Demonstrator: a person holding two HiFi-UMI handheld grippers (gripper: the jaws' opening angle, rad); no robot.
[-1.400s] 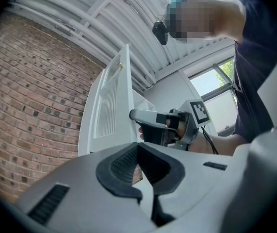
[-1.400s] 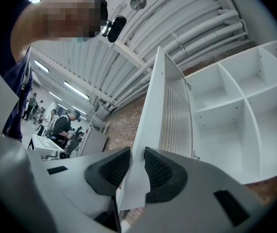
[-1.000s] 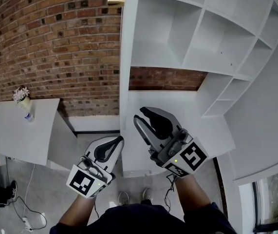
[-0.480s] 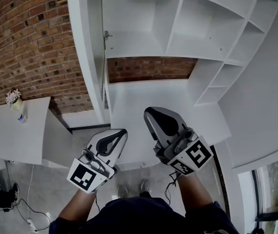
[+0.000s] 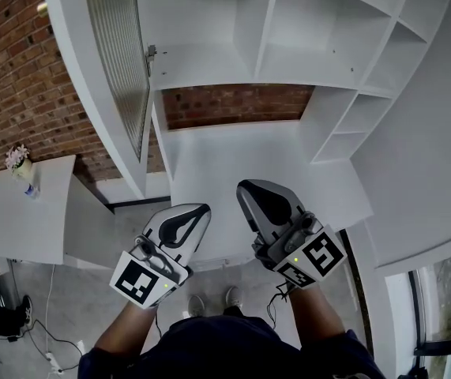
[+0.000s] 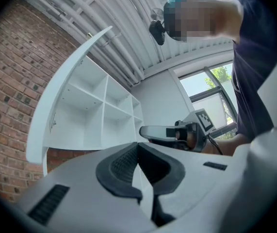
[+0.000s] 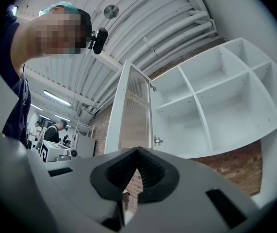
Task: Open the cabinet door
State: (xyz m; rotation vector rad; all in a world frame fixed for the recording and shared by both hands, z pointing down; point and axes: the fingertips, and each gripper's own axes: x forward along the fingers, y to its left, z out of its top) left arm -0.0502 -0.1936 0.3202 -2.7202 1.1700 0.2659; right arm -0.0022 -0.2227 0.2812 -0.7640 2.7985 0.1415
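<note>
The white cabinet [image 5: 320, 46] has open shelves, and its door [image 5: 118, 69], with a ribbed glass panel, stands swung out to the left on its hinge [image 5: 152, 52]. Both grippers hover below the shelves, over the cabinet's lower white top, apart from the door. My left gripper [image 5: 201, 209] is shut and empty. My right gripper [image 5: 245, 186] has just been closing and is shut with nothing between its jaws. In the right gripper view the door [image 7: 133, 115] rises above the closed tips of my right gripper [image 7: 138, 149]. In the left gripper view my left gripper [image 6: 138, 147] is closed below the door's edge [image 6: 60, 96].
A brick wall [image 5: 20, 69] runs behind and to the left. A white table [image 5: 20, 212] at the left carries a small vase of flowers [image 5: 21, 164]. My shoes [image 5: 209, 300] show on the floor below. A window [image 5: 446, 306] lies at the lower right.
The cabinet door has swung from edge-on to wide open at the left. My right gripper's jaws went from open to shut. Both grippers have drawn back a little from the cabinet.
</note>
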